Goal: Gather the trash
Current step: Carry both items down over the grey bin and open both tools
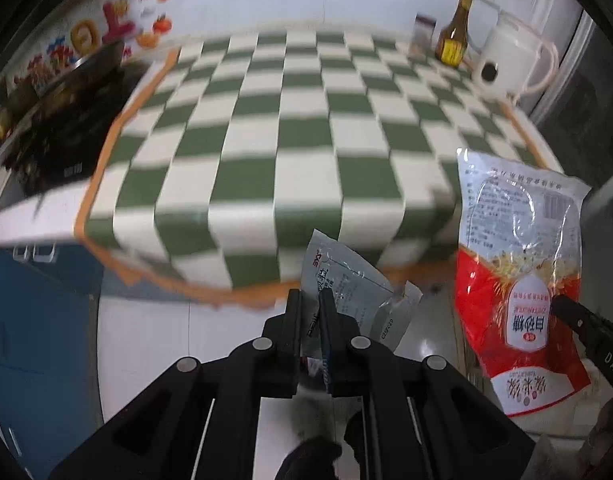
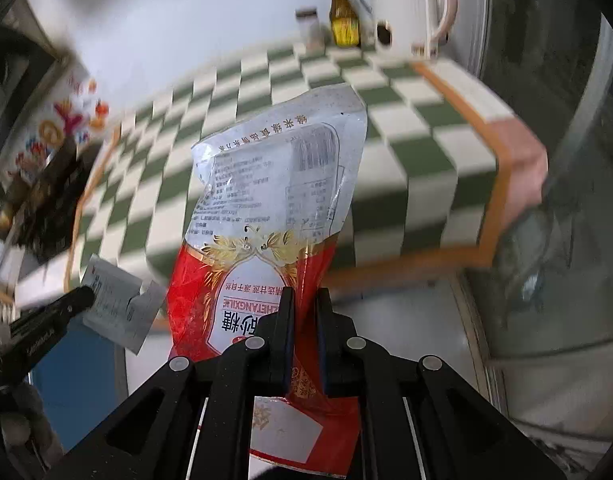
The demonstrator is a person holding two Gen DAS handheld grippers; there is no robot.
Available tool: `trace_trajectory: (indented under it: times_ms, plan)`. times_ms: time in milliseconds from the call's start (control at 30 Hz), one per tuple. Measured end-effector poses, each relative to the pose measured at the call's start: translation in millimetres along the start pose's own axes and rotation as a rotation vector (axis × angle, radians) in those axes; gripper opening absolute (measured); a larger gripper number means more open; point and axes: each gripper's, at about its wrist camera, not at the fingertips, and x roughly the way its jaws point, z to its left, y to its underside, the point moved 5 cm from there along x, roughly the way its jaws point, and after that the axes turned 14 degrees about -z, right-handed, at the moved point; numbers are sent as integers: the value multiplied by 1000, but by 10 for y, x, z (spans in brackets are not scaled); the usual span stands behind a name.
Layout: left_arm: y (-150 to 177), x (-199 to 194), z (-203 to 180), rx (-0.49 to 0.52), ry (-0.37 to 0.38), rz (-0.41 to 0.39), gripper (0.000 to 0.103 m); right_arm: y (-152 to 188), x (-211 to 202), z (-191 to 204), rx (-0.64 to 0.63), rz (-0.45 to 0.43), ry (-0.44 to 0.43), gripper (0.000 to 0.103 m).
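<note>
I had both claws loaded and lifted off the checkered table (image 1: 290,128), which lay ahead of and beyond each set of fingers. My left claw (image 1: 310,300) was pressed together on a small grey packet (image 1: 338,280), which stuck up and slightly to the right from the fingertips. My right claw (image 2: 305,300) was pinching a red and white bag (image 2: 274,200) near its lower, red end, so the bag's long axis ran straight out from the fingers, white end farthest from the claw and leaning a little left. To carry these well, I judged I should keep both grips firm, move slowly so the floppy bag did not swing or slip, and hold the claws apart so the wrappers stayed untangled. No bin showed ahead of either claw, so I would look for one first.
</note>
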Motion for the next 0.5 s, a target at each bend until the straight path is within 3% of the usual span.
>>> trace_trajectory:
  times_ms: [133, 267, 500]
  plan:
    - [488, 176, 163, -36, -35, 86, 6, 557, 202, -54, -23, 111, 5, 10]
    - [1009, 506, 345, -78, -84, 186, 6, 1241, 669, -204, -23, 247, 12, 10]
    - [2056, 1801, 436, -136, -138, 354, 6, 2576, 2026, -627, 28, 450, 48, 10]
